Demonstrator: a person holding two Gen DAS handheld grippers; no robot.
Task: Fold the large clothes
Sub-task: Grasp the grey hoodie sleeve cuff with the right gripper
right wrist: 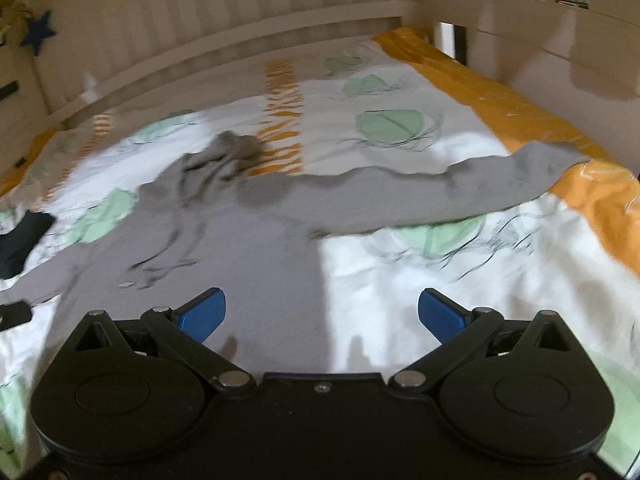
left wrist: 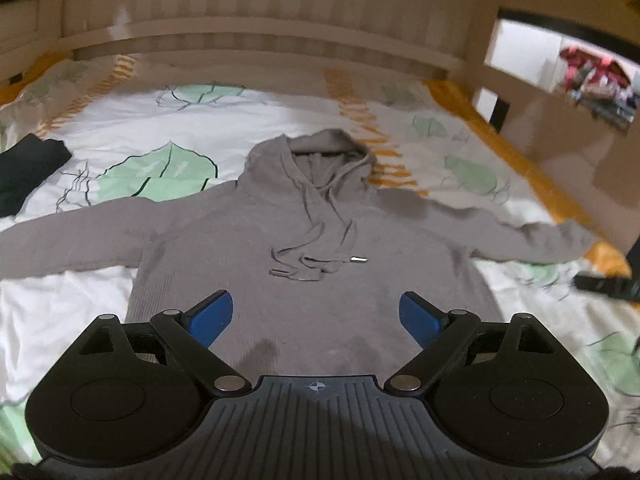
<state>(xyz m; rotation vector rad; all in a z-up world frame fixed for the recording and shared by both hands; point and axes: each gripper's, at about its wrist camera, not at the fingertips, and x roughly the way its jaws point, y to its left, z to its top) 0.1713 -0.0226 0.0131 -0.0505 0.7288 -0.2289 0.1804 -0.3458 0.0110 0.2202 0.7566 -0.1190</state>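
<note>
On the bed (left wrist: 280,112), grey hoodie (left wrist: 312,240) lay flat at 12 o'clock, sleeves spread, no fold made. I had left gripper (left wrist: 316,316) and right gripper (right wrist: 322,314) fingers open, empty.

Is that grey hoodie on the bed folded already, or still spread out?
Spread out. The grey hoodie lies flat, front up, on the bed, both sleeves stretched sideways, hood at the top.
</note>
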